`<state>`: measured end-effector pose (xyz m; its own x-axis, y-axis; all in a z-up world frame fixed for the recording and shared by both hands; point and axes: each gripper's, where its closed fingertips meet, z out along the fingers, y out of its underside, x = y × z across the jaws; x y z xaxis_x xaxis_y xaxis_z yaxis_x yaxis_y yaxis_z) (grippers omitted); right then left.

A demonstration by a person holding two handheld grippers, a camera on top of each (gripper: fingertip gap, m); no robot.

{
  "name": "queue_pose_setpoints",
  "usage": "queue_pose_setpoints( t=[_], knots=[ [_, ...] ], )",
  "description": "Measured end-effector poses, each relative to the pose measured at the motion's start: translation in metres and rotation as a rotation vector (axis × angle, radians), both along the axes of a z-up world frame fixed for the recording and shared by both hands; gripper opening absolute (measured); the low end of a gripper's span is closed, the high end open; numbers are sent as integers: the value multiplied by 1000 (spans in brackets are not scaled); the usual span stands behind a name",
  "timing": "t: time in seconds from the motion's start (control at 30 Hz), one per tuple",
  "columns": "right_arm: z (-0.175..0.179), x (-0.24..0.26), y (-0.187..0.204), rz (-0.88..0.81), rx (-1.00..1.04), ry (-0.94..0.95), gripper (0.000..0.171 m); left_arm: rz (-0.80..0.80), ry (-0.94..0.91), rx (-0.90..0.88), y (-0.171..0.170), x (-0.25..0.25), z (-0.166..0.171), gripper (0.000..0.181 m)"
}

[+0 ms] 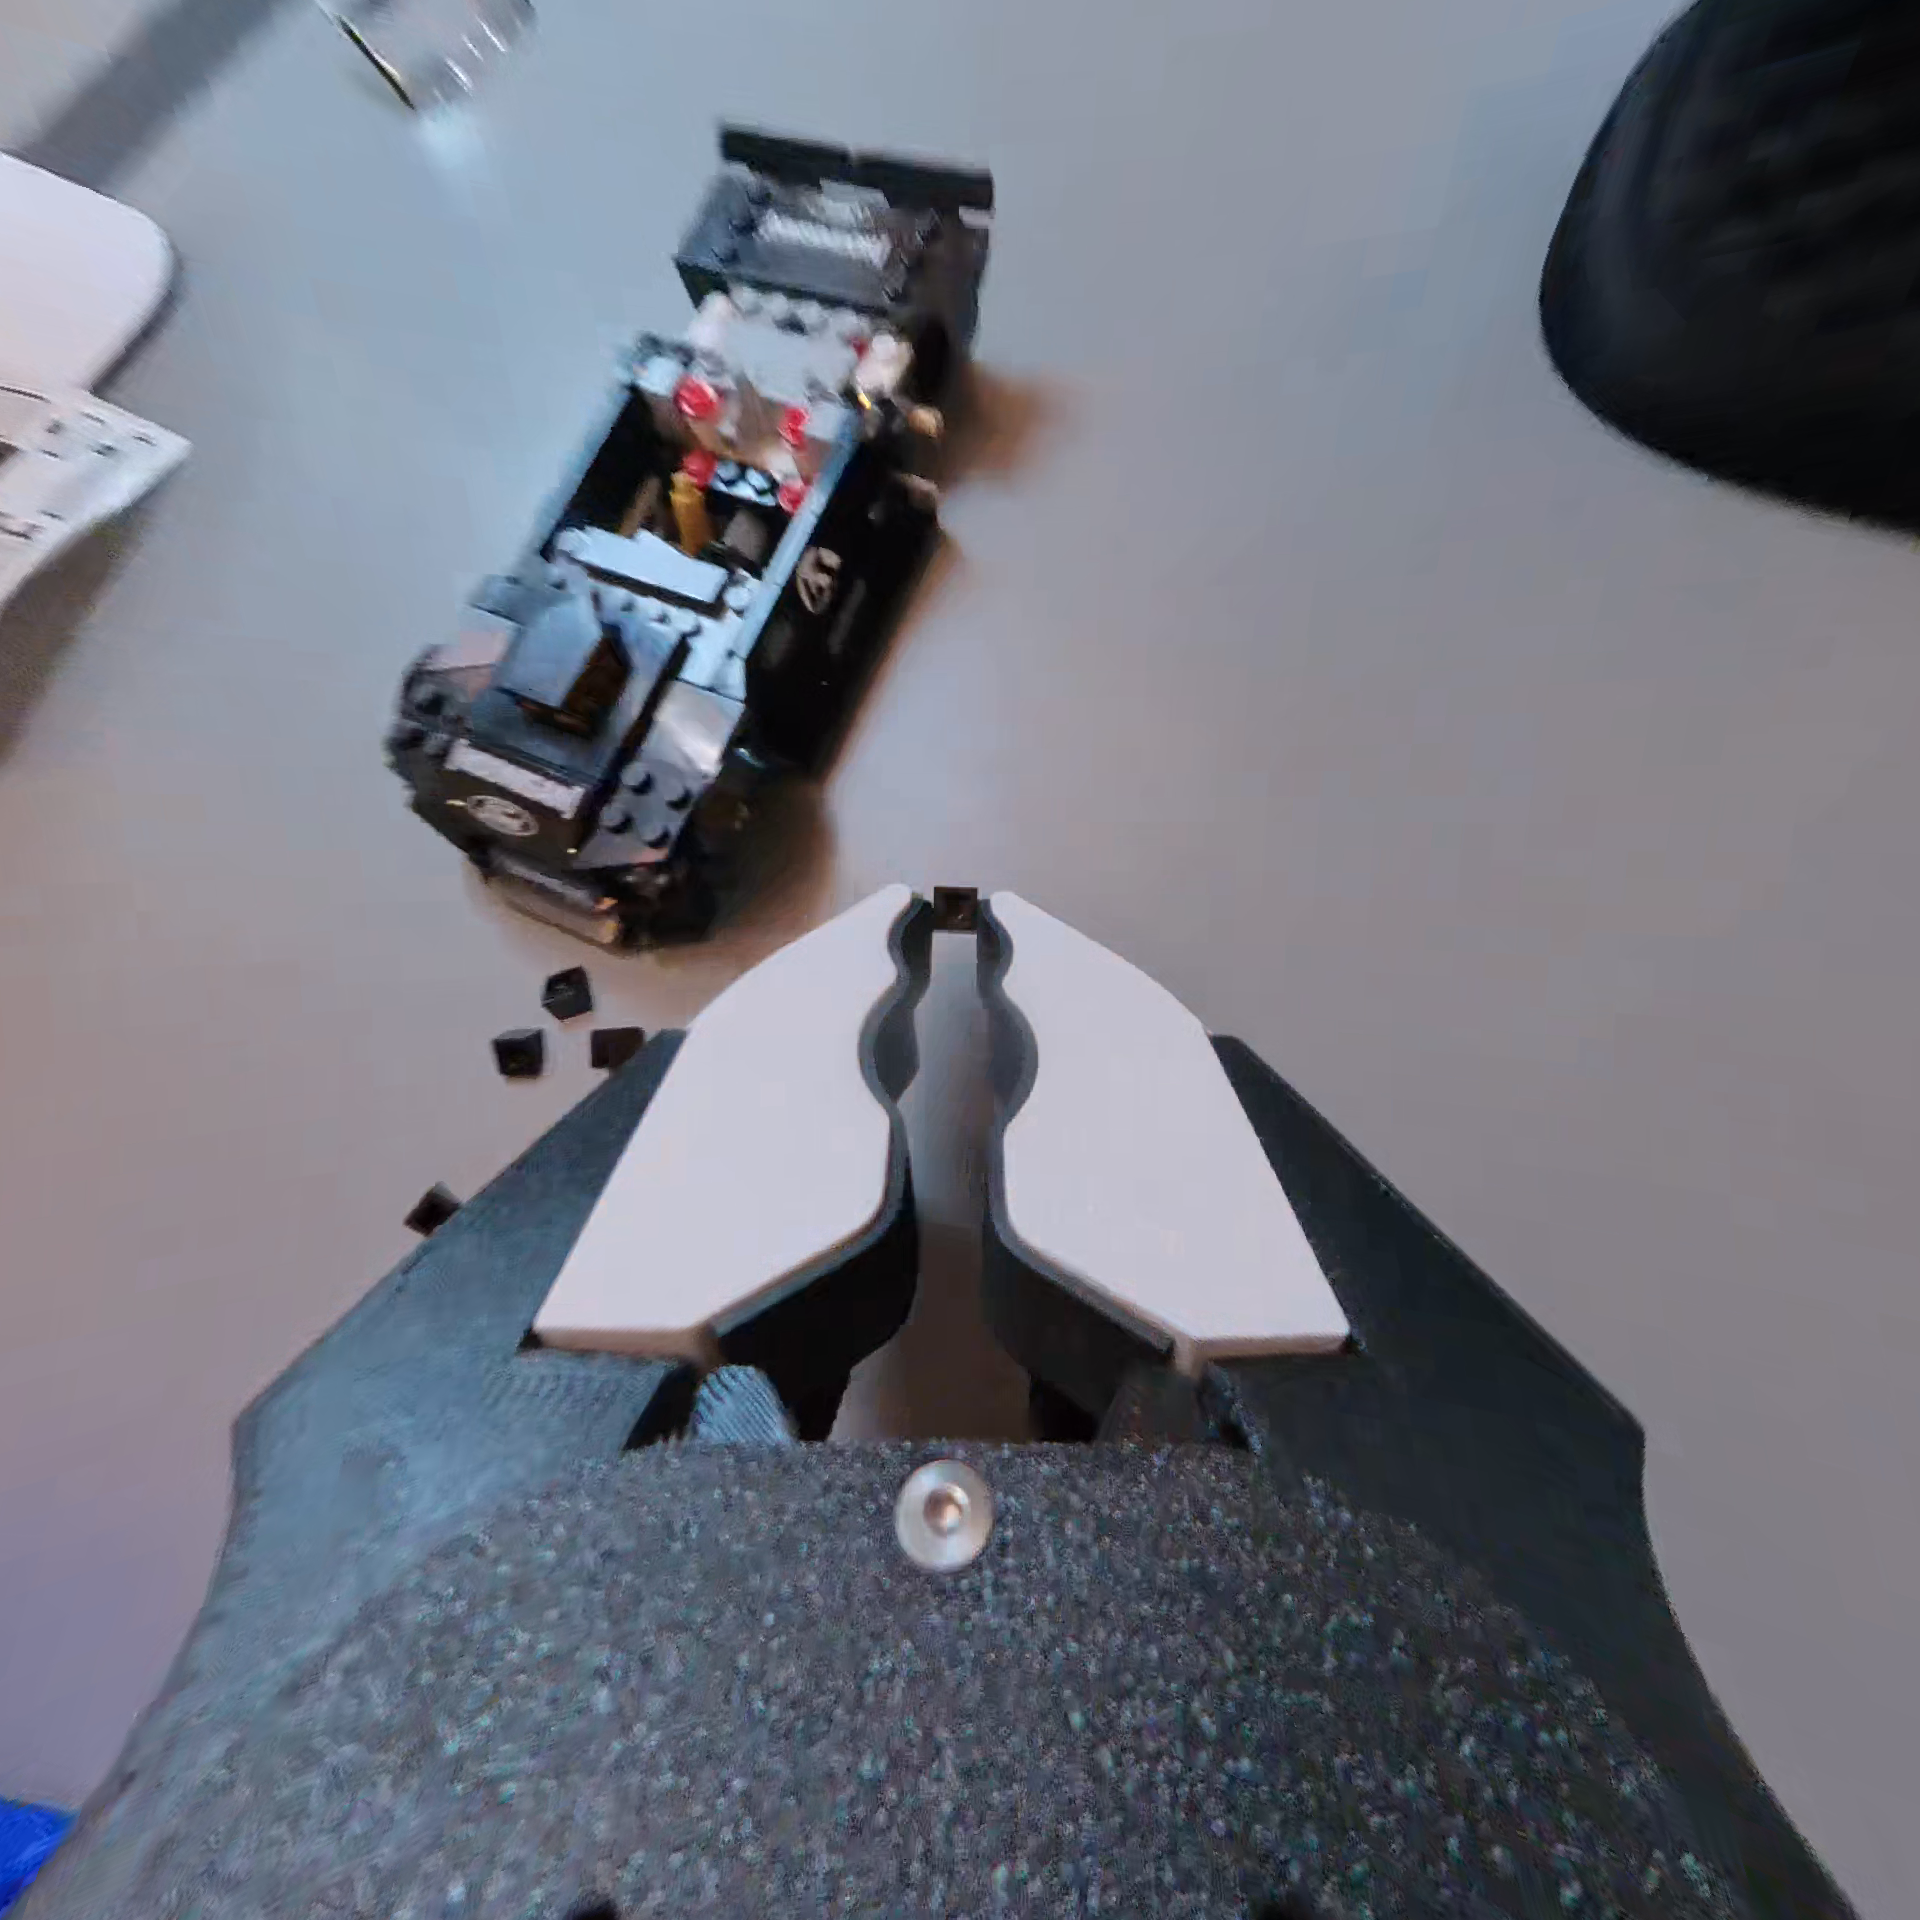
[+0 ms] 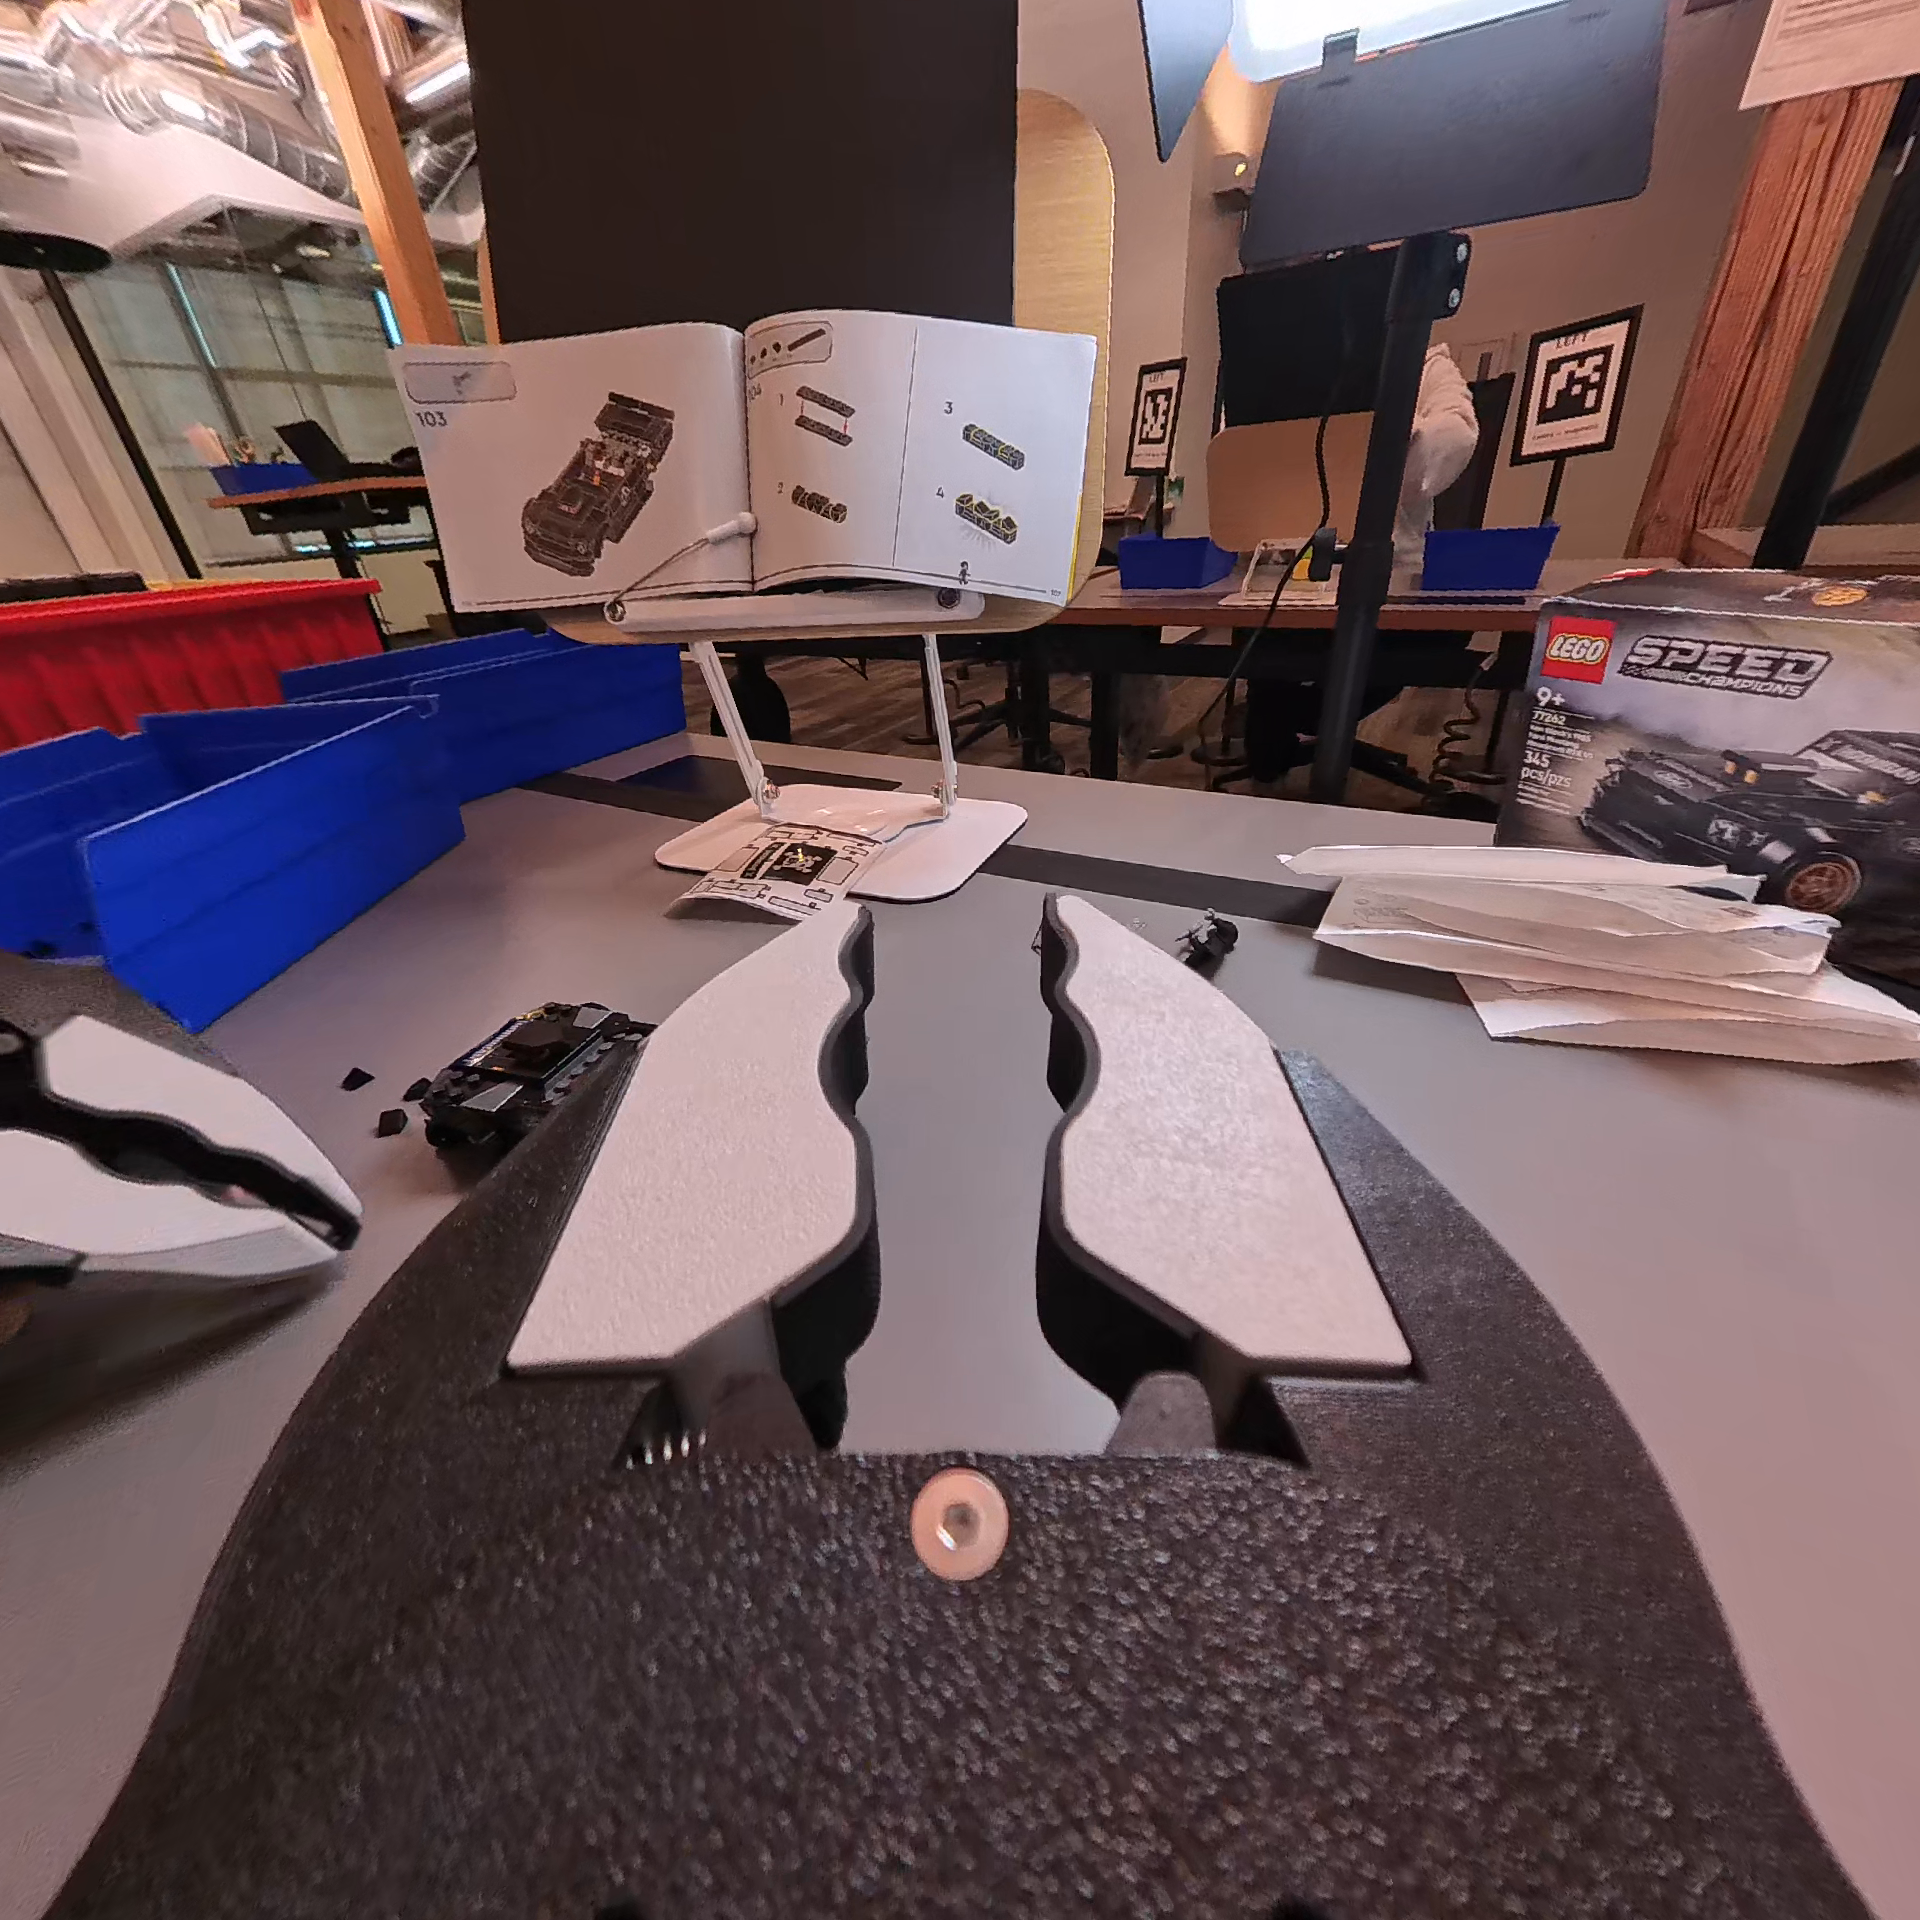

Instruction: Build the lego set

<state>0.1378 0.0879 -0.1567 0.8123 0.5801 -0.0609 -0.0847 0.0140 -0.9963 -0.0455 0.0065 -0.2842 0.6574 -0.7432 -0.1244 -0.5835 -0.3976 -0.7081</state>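
A partly built black and grey lego car (image 1: 686,540) lies on the grey table, nose toward me; it also shows low at the left in the right wrist view (image 2: 530,1070). My left gripper (image 1: 954,914) is shut on a small black lego piece (image 1: 954,906) at its fingertips, held above the table just right of the car's nose. Several small black pieces (image 1: 566,992) lie loose left of the gripper. My right gripper (image 2: 954,914) is open and empty above the table. The left gripper also shows at the left edge of the right wrist view (image 2: 177,1164).
An open instruction booklet (image 2: 748,468) rests on a white stand (image 2: 842,831) behind the car. Blue bins (image 2: 270,810) stand at the left. Paper bags (image 2: 1621,945) and the set's box (image 2: 1725,727) lie at the right. A tiny dark part (image 2: 1205,940) lies near the bags. My right fingertips sit around 25 cm from my left ones.
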Motion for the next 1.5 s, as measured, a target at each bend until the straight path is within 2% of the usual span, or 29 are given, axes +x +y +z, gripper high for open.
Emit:
queue_pose_setpoints(
  t=[0.1, 0.3, 0.4, 0.57, 0.77, 0.83, 0.97, 1.03, 1.1, 1.2, 1.5],
  knots=[
    [-1, -1, 0, 7, -8, 1, 31, -27, 15, -47, 1, 7, -7, 9],
    [-6, -7, -1, 52, -35, 3, 30, -43, -13, -27, 11, 13, -8, 9],
    [-24, -35, -13, 211, -87, -99, 29, -53, -57, -3, 13, 20, -3, 9],
    [-47, -65, -29, 276, -14, -371, 29, -42, -55, -37, 15, 16, -8, 9],
    [-48, -70, -34, 304, -1, -382, 28, -40, -107, -36, 15, 17, -4, 9],
    [-46, -78, -42, 355, 22, -383, 28, -47, -263, -69, 12, 27, 10, 9],
    [-39, -110, -78, 522, 130, -401, 23, -98, -790, -216, 0, 51, 67, 8],
    [-32, -120, -87, 541, 187, -397, 20, -115, -1007, -324, -2, 54, 87, 9],
    [-27, -126, -91, 549, 216, -390, 17, -121, -1142, -400, -3, 55, 97, 9],
    [-29, -130, -91, 535, 235, -419, 16, -152, -1219, -458, -9, 60, 101, 8],
    [-21, -133, -95, 527, 290, -426, 8, -185, -1267, -511, -13, 64, 104, 8]
  ],
)
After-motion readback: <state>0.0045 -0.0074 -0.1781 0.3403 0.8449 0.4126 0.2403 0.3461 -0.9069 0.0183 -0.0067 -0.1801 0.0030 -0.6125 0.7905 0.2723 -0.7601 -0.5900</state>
